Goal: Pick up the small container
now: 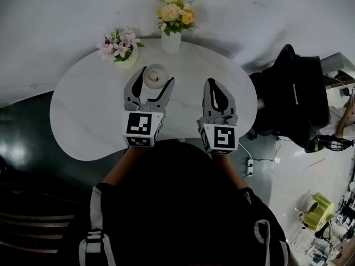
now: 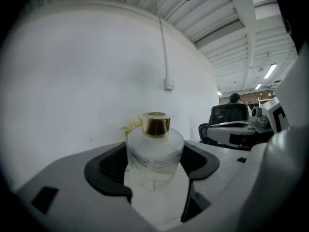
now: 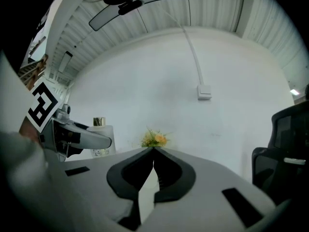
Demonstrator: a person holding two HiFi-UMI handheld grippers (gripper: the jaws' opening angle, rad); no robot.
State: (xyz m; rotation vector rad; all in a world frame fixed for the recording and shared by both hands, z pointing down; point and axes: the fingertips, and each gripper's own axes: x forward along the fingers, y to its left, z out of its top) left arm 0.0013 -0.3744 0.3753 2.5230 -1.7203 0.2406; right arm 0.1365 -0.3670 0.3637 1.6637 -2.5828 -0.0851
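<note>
While the left gripper (image 1: 157, 76) straddles the container (image 2: 154, 149) with open fingers (image 1: 133, 87), the right gripper (image 1: 211, 82) closed and empty, squeezing then lifting likely comes next.

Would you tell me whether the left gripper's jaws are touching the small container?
Cannot tell. The left gripper view shows the small container between the left gripper's jaws, its sides overlapping both pads; neither contact nor gap shows plainly.
</note>
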